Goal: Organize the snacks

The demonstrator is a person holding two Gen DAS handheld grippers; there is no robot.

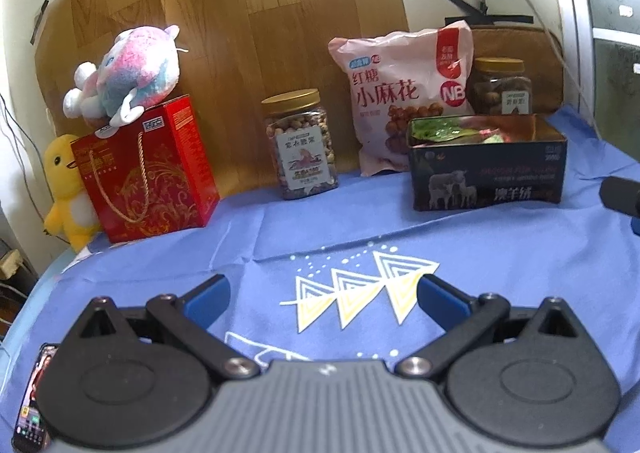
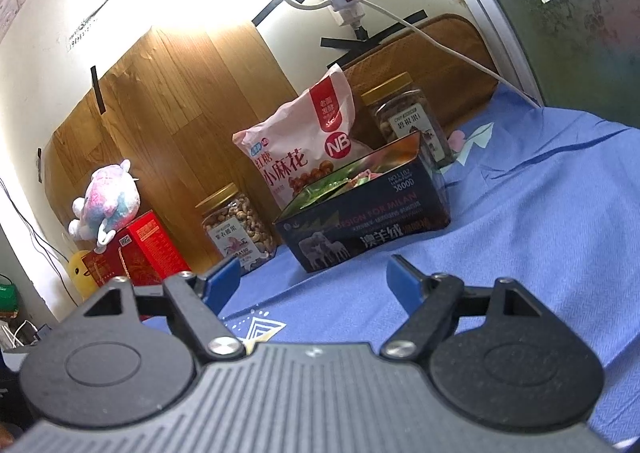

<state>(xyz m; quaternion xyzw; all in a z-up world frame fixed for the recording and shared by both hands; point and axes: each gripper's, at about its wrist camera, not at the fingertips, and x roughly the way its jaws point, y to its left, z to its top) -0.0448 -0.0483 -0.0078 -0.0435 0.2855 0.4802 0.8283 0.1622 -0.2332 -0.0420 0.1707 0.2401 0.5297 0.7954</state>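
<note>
Left wrist view: the left gripper is spread wide and empty at the bottom of the frame. The dark tin with snack packets sits right of centre on the blue cloth, long axis across the frame, open top upward.

Right wrist view: the right gripper is likewise agape, empty. The tin sits at centre, long axis slanting toward upper right, with the pink bag behind.

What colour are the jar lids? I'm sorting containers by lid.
Gold, on both nut jars; clearest in the left wrist view.

Right tongs gape empty before the dark tin.
</note>
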